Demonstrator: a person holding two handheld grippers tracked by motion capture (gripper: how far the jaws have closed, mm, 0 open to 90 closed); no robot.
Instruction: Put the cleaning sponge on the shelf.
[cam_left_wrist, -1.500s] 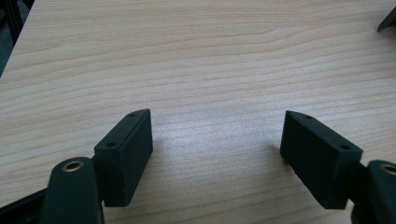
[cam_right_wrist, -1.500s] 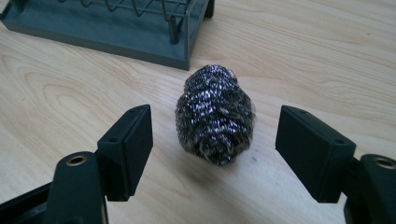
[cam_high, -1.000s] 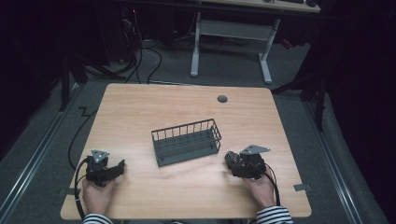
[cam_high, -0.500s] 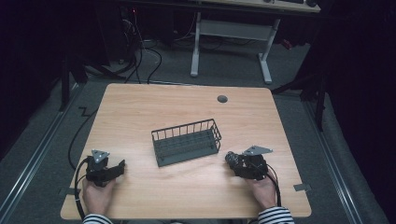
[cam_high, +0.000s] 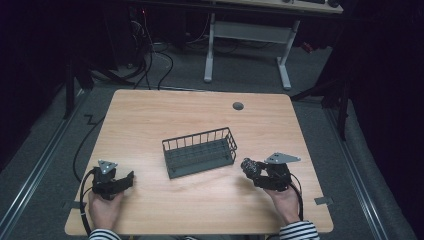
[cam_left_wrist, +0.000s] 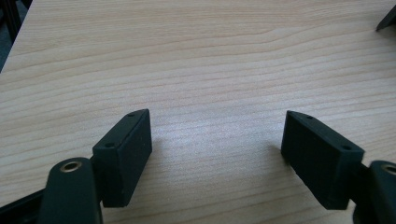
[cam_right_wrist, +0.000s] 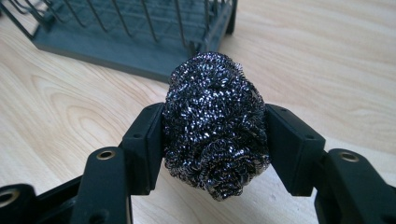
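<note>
Steel wool ball (cam_right_wrist: 215, 123) sits clamped between right tongs (cam_right_wrist: 215, 140) near wire basket (cam_high: 200, 151); left tongs (cam_left_wrist: 217, 154) gape.

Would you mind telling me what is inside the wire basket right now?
The wire basket looks empty: only its grid floor shows through the bars. The steel scourer is outside it, held by the right gripper.

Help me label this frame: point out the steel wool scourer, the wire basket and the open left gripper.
steel wool scourer (cam_right_wrist: 215, 121): right gripper view, middle of the wad.
wire basket (cam_high: 200, 161): high view, near long wall.
left gripper (cam_left_wrist: 217, 140): left gripper view, midway between its spread fingertips.
</note>
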